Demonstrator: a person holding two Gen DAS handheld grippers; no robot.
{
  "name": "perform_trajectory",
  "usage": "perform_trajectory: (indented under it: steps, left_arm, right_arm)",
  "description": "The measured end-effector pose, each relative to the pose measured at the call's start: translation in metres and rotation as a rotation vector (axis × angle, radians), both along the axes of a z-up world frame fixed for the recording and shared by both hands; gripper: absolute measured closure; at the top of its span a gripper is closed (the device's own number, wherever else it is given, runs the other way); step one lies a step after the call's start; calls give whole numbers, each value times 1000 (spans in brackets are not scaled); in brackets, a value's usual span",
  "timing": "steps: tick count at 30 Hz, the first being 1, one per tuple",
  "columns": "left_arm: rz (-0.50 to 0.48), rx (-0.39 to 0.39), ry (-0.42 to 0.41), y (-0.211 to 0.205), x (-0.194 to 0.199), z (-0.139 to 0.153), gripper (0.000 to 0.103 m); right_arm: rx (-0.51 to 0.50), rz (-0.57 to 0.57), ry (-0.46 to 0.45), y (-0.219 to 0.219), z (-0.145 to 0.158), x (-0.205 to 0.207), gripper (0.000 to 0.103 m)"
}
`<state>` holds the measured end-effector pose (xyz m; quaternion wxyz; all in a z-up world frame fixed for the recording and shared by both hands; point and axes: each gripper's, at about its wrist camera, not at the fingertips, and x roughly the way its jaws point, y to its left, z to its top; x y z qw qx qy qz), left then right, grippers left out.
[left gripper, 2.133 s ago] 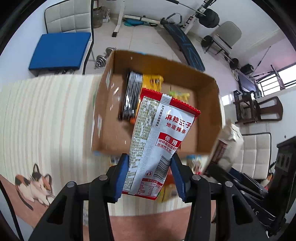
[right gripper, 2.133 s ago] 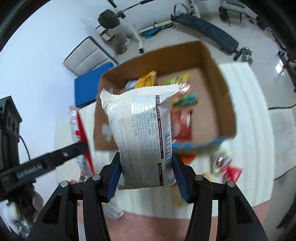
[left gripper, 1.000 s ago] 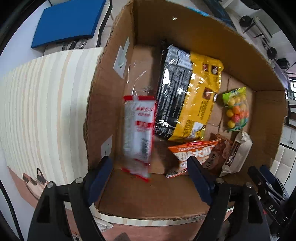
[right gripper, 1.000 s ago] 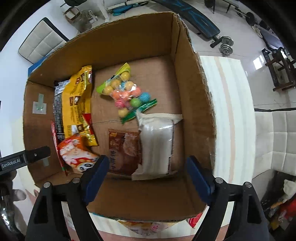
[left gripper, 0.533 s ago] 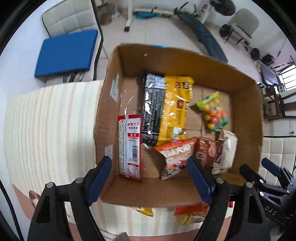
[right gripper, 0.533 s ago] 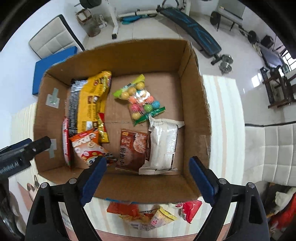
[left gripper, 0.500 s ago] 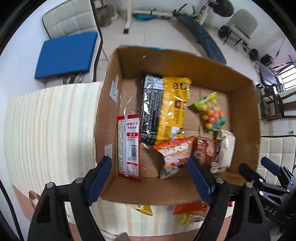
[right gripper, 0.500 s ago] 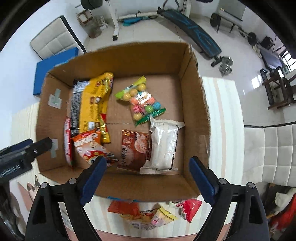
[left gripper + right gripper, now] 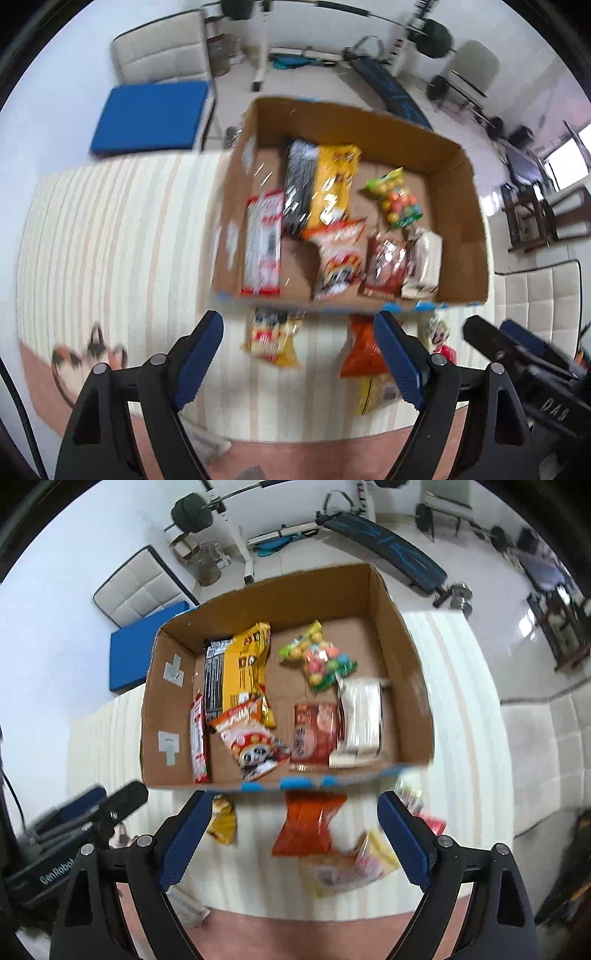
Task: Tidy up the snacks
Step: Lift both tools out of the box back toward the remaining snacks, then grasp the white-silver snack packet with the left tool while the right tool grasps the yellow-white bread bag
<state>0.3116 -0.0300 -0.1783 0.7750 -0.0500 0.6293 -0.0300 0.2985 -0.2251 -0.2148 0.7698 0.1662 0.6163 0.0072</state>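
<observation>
An open cardboard box [image 9: 458, 192] [image 9: 406, 672] stands on the striped table and holds several snack packs: a red-and-white pack [image 9: 262, 247], a black-and-yellow pack [image 9: 240, 672], a candy-ball bag [image 9: 321, 657] and a pale pack [image 9: 362, 716]. Loose snacks lie on the table before the box: an orange pack [image 9: 306, 823] [image 9: 362, 350], a yellow pack [image 9: 273, 338] [image 9: 221, 819] and a pale yellow pack [image 9: 351, 867]. My left gripper [image 9: 299, 354] is open and empty above the table before the box. My right gripper [image 9: 291, 834] is open and empty, over the orange pack.
The striped tablecloth [image 9: 110, 240] has a cat print [image 9: 88, 354] at its near left. A small red pack [image 9: 428, 823] lies right of the orange one. Beyond the table are a blue-cushioned chair [image 9: 147, 114] and gym gear [image 9: 380, 528].
Both grippers let go of their packs, which now lie in the box. Both have pulled back toward the near edge, bringing the loose snacks before the box into view.
</observation>
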Motion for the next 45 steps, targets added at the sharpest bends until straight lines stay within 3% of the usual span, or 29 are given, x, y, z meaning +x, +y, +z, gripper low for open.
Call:
perform_trajectory:
  steps: [4,8,14,16,19,20,21,22,28,35,40,45]
  left_arm:
    - [85,-45,62,11,-38,-33,20]
    - [138,-54,160,14,-60,-78,20]
    - [202,-53,254,23,-83,-128,20]
    - [221,-54,273,27,-88,-137,20]
    - [249,-57,284,35,-95,-142,20]
    - [258,-60,287,39,-97,-143,20]
    - [268,-65,289,43,-100,-142,20]
    - [281,-66,289,50,-104,-141,20]
    - [364,-67,296,88,-139,-134,20]
    - [502,-89,376,137,-184,-148,20]
    - [623,-171,459,169,-205,-174,20]
    - [683,-254,522,185,-206,-201,20]
  right_arm:
    - [105,-145,67,-17,-34,-38,10]
    - [218,-302,200,-39,-95,-80,10]
    - [381,-511,313,-58,-174,-118,10]
    - [425,-558,333,-57,-192,-123,20]
    - [442,-577,330,-51,-207,-125,26]
    - [420,-559,330,-46,-207,-124,30]
    - [383,-529,330,-41,-204,-121,44]
    - [332,-469,329,-32,-199,-116,45]
    - [104,-128,373,24,-185,-107,49]
    - [-61,220,426,110,-190,-123,49]
    - [-108,286,411,154,-196,-130,48]
    - [-107,277,422,171,-200,-121,46]
